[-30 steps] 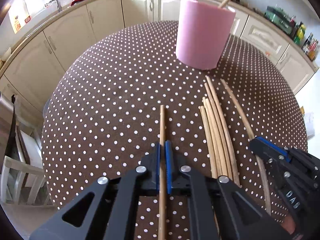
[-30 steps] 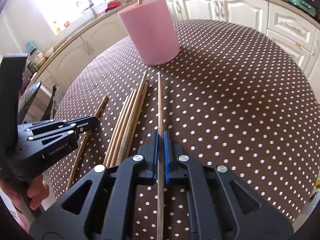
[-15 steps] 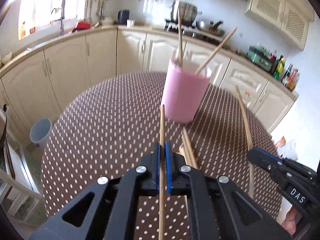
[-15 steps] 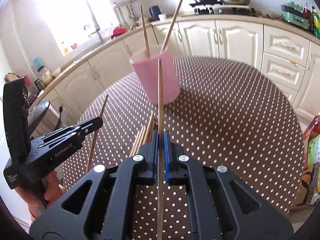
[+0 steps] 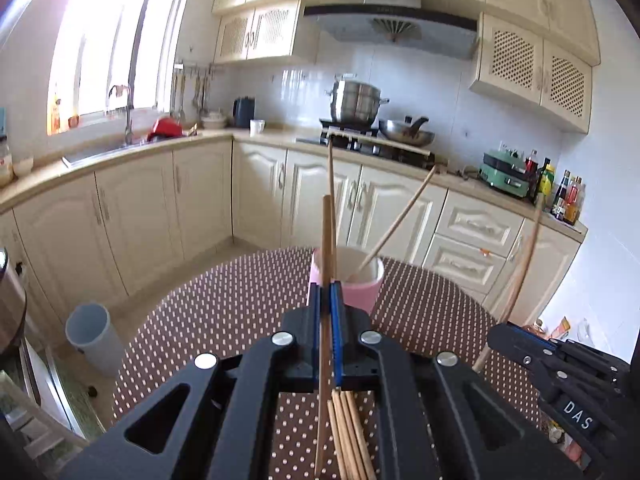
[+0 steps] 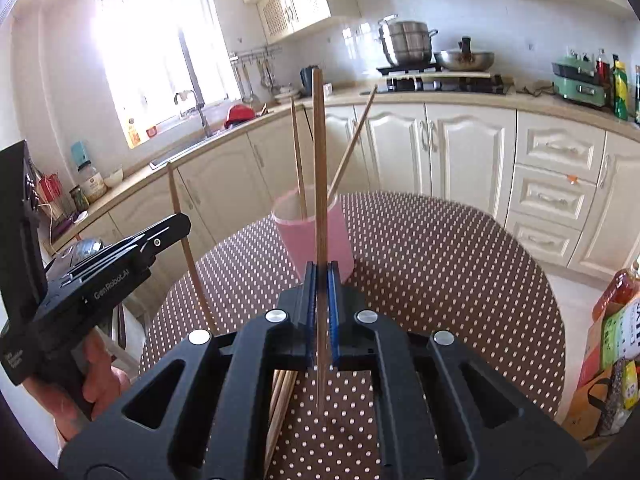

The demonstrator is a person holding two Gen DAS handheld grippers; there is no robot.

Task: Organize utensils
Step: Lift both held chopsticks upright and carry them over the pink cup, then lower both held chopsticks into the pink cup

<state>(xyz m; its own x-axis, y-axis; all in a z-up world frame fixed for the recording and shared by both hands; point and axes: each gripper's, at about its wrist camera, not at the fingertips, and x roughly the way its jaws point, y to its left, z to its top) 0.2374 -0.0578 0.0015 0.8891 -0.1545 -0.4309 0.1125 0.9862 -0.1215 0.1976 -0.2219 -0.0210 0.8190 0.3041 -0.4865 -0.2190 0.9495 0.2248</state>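
A pink cup (image 5: 360, 290) stands on the dotted round table (image 5: 224, 304) and holds two wooden chopsticks (image 5: 394, 228). My left gripper (image 5: 327, 292) is shut on one chopstick (image 5: 327, 240), held upright just in front of the cup. My right gripper (image 6: 321, 276) is shut on another chopstick (image 6: 318, 160), also upright before the pink cup (image 6: 298, 240). Several loose chopsticks (image 5: 350, 436) lie on the table under the grippers. The right gripper shows at the right of the left wrist view (image 5: 560, 376), the left gripper at the left of the right wrist view (image 6: 100, 276).
Cream kitchen cabinets (image 5: 192, 200) and a counter with a stove and pots (image 5: 356, 104) run behind the table. A grey bin (image 5: 94, 336) stands on the floor at the left. Bags and bottles (image 6: 616, 344) sit on the floor at the right.
Both grippers have lifted their chopsticks off the table and tilted them from lying flat to upright, and have moved closer to the pink cup.
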